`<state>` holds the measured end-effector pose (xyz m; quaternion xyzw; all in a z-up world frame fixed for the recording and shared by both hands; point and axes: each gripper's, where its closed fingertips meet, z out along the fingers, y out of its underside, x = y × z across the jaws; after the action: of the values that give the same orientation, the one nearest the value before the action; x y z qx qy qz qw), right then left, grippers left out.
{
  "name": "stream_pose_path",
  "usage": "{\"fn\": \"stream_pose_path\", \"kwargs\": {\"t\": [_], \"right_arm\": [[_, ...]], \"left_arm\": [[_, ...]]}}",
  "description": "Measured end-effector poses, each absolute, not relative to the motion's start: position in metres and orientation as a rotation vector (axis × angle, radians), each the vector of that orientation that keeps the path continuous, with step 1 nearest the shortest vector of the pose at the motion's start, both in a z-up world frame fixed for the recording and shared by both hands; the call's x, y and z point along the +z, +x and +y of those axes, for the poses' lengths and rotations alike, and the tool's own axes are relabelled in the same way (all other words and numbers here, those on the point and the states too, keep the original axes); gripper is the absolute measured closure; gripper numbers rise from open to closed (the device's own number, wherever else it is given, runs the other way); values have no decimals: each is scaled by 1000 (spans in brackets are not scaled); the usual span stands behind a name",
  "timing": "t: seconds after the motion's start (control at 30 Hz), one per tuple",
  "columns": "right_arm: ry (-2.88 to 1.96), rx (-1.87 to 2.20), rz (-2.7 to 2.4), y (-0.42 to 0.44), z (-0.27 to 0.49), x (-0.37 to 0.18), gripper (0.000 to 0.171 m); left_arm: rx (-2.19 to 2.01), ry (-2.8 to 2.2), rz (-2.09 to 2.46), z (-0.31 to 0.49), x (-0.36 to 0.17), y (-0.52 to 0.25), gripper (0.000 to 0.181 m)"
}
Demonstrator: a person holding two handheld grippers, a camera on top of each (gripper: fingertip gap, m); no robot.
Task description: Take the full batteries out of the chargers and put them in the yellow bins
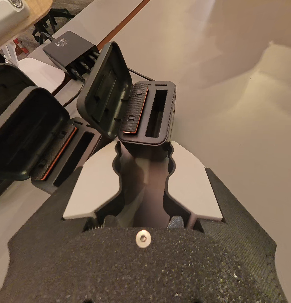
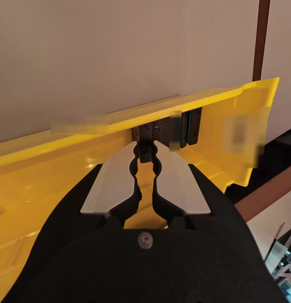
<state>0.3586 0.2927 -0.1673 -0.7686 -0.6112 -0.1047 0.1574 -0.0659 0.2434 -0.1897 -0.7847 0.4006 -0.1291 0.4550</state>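
In the left wrist view, a black charger (image 1: pixel 146 152) stands with its lid (image 1: pixel 105 88) open. One textured black battery with an orange edge (image 1: pixel 135 111) sits in its left slot, and the right slot (image 1: pixel 156 113) is empty. My left gripper (image 1: pixel 144 144) clasps the charger's body between its fingertips. In the right wrist view, my right gripper (image 2: pixel 145 147) is shut on a black battery (image 2: pixel 145 154), held inside the yellow bin (image 2: pixel 59 164). Several other batteries (image 2: pixel 190 129) stand against the bin's far wall.
A second open charger (image 1: pixel 66 157) stands to the left with a battery (image 1: pixel 58 150) in one slot. A black power hub (image 1: pixel 71 49) with cables lies behind on the white table (image 1: pixel 223 114). A brown table edge (image 2: pixel 262 203) runs past the bin's right end. Left tips to right tips: about 45 cm.
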Motion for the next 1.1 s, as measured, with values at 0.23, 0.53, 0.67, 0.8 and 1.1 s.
{"fn": "stream_pose_path", "kwargs": {"t": [0.23, 0.53, 0.67, 0.8, 1.1], "right_arm": [[-2138, -447, -1695, 354, 313, -122, 144], [-1929, 100, -1473, 121, 291, -53, 120], [-1981, 371, -1204, 28, 268, -81, 106], [-2007, 541, -965, -25, 262, -112, 100], [-2041, 468, -758, -49, 261, -157, 99]], "left_arm": [[-337, -1949, 983, 244, -190, -66, 126], [-324, -1960, 966, 243, -191, -65, 128], [-306, -1987, 928, 242, -191, -64, 129], [-287, -2007, 901, 240, -191, -61, 130], [-273, -2005, 887, 236, -191, -58, 130]]}}
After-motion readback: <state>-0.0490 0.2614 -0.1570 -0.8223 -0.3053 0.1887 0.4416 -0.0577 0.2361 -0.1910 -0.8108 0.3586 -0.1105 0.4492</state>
